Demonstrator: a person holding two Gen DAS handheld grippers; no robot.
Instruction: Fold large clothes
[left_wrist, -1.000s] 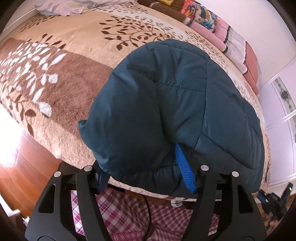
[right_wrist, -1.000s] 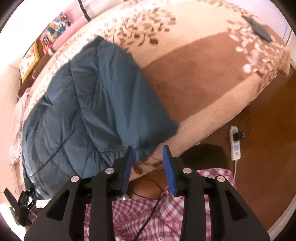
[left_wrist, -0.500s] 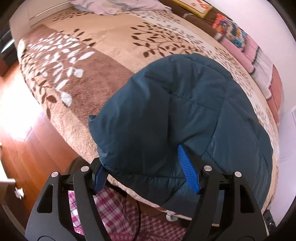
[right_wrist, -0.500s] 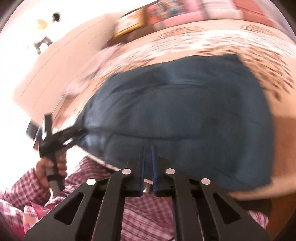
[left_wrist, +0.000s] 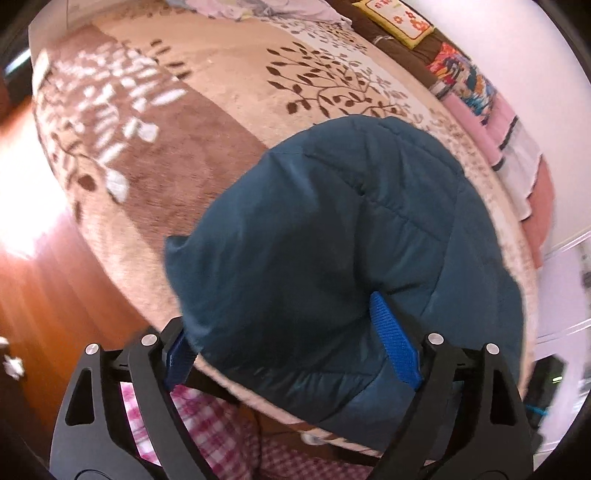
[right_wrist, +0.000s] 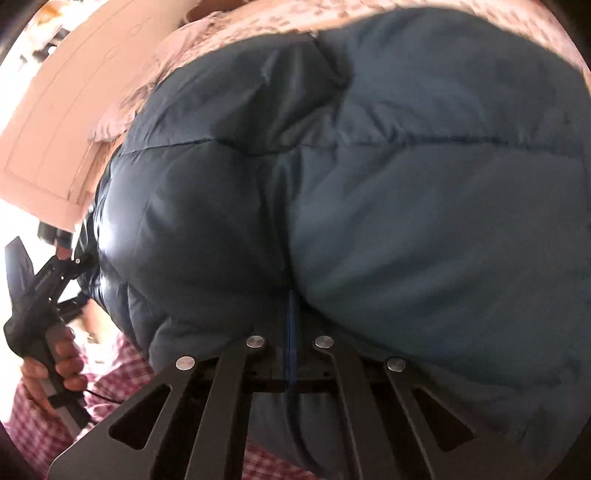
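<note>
- Currently the dark teal padded jacket (left_wrist: 332, 258) lies folded on the bed (left_wrist: 221, 92), its near edge hanging over the bed's front edge
- left tongs (left_wrist: 291, 347): jaws opening wide, jacket hem between the pads, not pinched
- right tongs (right_wrist: 290, 332): fully closed, pressed into the jacket; whether fabric is caught between them I cannot tell
- Advice: confirm the right grip, then lift and fold evenly; puffy fabric will likely spring back, so press the fold flat
</note>
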